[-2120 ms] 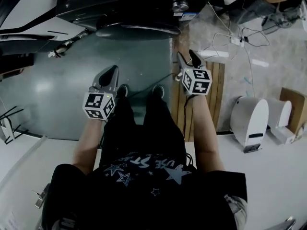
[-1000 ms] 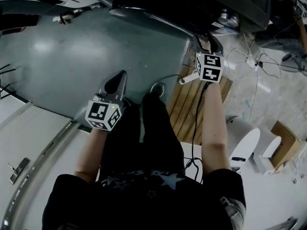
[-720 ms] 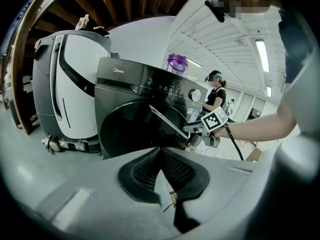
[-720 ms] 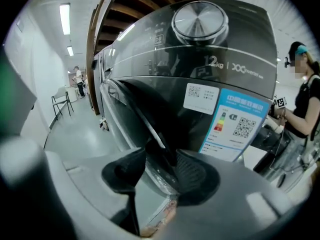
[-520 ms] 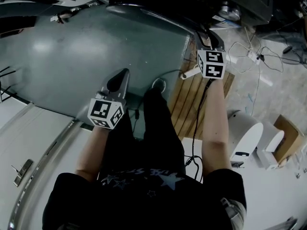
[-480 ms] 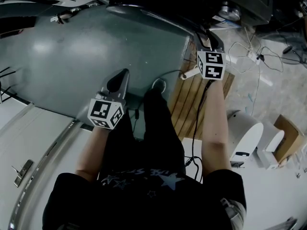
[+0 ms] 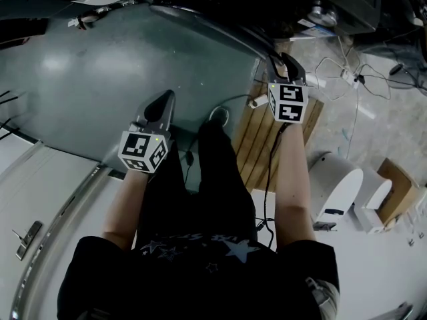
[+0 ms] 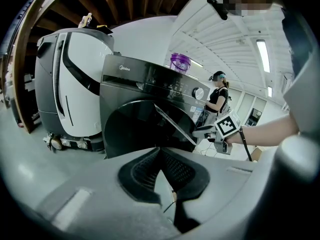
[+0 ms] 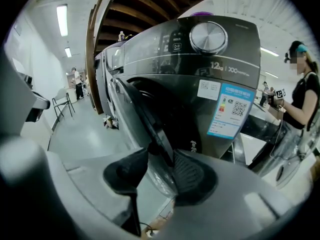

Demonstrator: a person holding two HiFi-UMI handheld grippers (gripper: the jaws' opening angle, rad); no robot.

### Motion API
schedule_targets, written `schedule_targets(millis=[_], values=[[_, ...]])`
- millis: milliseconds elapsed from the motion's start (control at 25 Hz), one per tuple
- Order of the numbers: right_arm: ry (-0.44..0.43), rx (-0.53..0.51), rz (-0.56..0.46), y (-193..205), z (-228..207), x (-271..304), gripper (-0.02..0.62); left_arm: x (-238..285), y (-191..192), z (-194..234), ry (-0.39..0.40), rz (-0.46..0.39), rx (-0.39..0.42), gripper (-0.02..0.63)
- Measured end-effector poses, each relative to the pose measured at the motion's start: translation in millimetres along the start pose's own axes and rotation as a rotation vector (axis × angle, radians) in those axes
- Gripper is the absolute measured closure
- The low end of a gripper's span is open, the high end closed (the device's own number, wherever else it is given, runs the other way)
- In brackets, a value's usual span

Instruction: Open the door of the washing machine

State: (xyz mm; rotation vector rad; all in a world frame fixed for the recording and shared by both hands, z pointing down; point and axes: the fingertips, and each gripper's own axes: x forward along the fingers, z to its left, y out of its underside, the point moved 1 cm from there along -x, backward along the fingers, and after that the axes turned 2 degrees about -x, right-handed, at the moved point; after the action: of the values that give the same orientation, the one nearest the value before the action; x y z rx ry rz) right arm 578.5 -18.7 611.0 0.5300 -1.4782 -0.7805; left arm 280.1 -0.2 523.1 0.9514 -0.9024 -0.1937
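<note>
The round black washing-machine door (image 9: 143, 118) already stands ajar, its rim pinched by the right gripper's (image 9: 159, 158) jaws, just closing in; the left gripper (image 8: 160, 153) is clamped empty; swinging it wide remains.

The washing machine (image 9: 200, 79) in front of me has a smooth, glossy dark shell, and its door (image 9: 150, 126) is just as shiny, like tinted glass or plastic. The knob (image 9: 207, 36) looks like brushed metal, the label (image 9: 232, 109) like glossy printed paper. My left gripper (image 8: 160, 151) is matt grey plastic with ribbed, matt black pads (image 8: 177, 171). The floor (image 7: 100, 79) is smooth with a soft sheen, the slats (image 7: 248, 149) bare wood
</note>
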Motion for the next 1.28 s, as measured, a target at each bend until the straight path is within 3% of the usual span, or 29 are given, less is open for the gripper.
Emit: schedule_targets(millis=[160, 360, 680, 1280], values=[[0.001, -0.006, -0.002, 6.7, 13.7, -9.7, 0.446, -0.8, 4.2, -0.8, 0.002, 0.0, -0.012, 0.595], [0.0, -0.009, 0.001, 14.1, 35.9, -21.4, 0.457, -5.1, 14.4, -10.9, 0.065, 0.024, 0.0, 0.595], [0.063, -0.062, 0.033, 25.0, 74.1, -44.6, 0.478, -29.4, 30.5, -3.5, 0.133, 0.025, 0.005, 0.595], [0.042, -0.062, 0.093, 51.9, 167.6, -71.9, 0.506, -100.5, 72.2, 66.7, 0.079, 0.027, -0.022, 0.595]])
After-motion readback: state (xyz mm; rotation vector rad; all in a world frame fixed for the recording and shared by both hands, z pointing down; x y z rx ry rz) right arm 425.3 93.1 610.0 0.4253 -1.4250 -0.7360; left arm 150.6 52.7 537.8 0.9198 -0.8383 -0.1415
